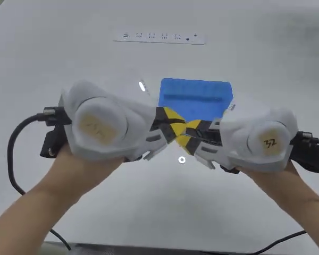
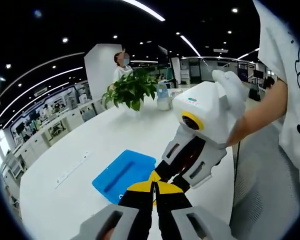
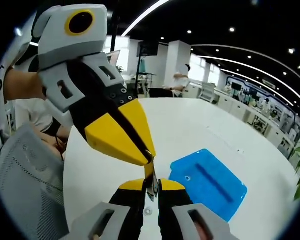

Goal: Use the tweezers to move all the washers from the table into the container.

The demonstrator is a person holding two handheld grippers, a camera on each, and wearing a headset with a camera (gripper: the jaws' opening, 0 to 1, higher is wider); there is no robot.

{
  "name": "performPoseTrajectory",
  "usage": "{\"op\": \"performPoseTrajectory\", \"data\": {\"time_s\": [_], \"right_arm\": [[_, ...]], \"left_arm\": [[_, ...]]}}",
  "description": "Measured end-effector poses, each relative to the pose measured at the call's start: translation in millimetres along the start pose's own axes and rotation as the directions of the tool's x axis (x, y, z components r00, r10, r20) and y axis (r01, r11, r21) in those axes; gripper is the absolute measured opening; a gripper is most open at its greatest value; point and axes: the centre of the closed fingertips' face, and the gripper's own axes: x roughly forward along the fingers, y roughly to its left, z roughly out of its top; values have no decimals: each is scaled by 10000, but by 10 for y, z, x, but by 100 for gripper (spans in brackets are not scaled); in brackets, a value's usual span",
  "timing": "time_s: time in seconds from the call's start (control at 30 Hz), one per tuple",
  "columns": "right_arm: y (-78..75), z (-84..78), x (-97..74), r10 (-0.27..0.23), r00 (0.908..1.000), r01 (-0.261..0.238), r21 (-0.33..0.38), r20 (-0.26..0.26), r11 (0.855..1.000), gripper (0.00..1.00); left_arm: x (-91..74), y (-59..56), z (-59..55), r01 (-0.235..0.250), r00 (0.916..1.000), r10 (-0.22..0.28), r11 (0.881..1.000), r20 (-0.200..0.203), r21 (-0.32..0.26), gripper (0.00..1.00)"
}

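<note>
Washers that can be made out number two: one washer (image 1: 182,160) lies bare on the white surface (image 1: 149,202), just below the point where the two tools meet, and in the right gripper view it sits between that gripper's own jaws, low in the picture. A second washer (image 3: 188,178) rests inside the blue container (image 3: 208,182), near the corner closest to the tools. The tweezers (image 3: 151,190) show as a thin dark sliver. The right tongs (image 3: 151,184) are closed on their lower end, and the left tongs (image 2: 155,182), yellow-tipped and drawn together, pinch the upper end, so the two tools stand tip to tip above the surface, just in front of the container. In the head view the right gripper's pale housing bears a yellow "32" (image 1: 269,142); the yellow mark on the left housing is too blurred to read. Farther back a long white strip (image 1: 159,37) lies on the surface, its dark markings too small to read. A potted plant (image 2: 132,87) stands at the far end of the surface.
</note>
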Motion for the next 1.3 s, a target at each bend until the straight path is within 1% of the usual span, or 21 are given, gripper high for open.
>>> {"op": "performPoseTrajectory", "data": {"time_s": [0.03,0.1,0.17,0.27,0.37,0.43,0.6,0.63,0.7,0.8,0.9,0.93,0.97,1.0,1.07,1.13,1.2,1.27,1.3], "right_arm": [[3,-24,14,0,10000,0,8,-28,10000,5],[11,-81,44,33,9999,-32,38,-163,10000,6],[32,-138,73,108,9996,-102,221,-255,9997,6],[47,-204,95,107,9991,-98,203,-409,9997,5],[27,-245,113,122,9990,-106,393,-422,9992,6],[20,-273,138,151,9989,-129,491,-446,9987,6],[83,-331,149,269,9976,-239,473,-638,9986,6],[80,-317,139,236,9981,-210,468,-564,9987,6],[83,-308,127,295,9981,-257,687,-539,9973,7],[86,-302,118,300,9983,-260,794,-490,9965,7],[91,-327,125,430,9971,-397,539,-624,9978,6],[90,-321,120,454,9970,-426,455,-625,9981,6],[94,-326,112,502,9961,-474,400,-731,9981,5],[92,-326,105,513,9956,-498,213,-778,9985,5],[90,-328,95,490,9958,-490,22,-779,9988,4],[80,-332,88,483,9957,-484,11,-788,9988,3],[59,-331,76,473,9952,-465,103,-859,9989,3],[18,-287,58,322,9966,-332,-110,-760,9994,3],[11,-271,53,367,9964,-373,-67,-758,9993,3]], "left_arm": [[15,-5,-19,19,10000,-19,10000,-4,-33,0],[50,-27,-76,64,9999,-65,10000,-142,-66,0],[80,-38,-129,114,9997,-118,9998,-227,-181,0],[111,-34,-196,130,9996,-145,9982,-253,-584,0],[123,-42,-230,103,9996,-119,9981,-263,-614,0],[137,-50,-264,82,9991,-104,9985,-407,-541,0],[184,-73,-341,158,9979,-181,9992,-617,-376,0],[177,-74,-322,156,9982,-175,9993,-578,-334,0],[174,-78,-317,188,9979,-205,9994,-619,-276,0],[176,-74,-306,182,9983,-202,9991,-553,-371,0],[187,-82,-293,183,9983,-207,9988,-544,-449,0],[196,-87,-284,162,9982,-184,9992,-569,-379,0],[203,-96,-276,205,9979,-222,9994,-610,-283,0],[214,-102,-265,247,9974,-256,9996,-678,-147,0],[230,-103,-248,347,9966,-354,9993,-739,-100,0],[249,-103,-231,488,9957,-495,9988,-785,-103,0],[261,-114,-215,624,9949,-618,9980,-794,45,0],[251,-95,-164,621,9951,-598,9977,-786,271,0],[244,-86,-147,650,9948,-622,9974,-811,317,0]]}}
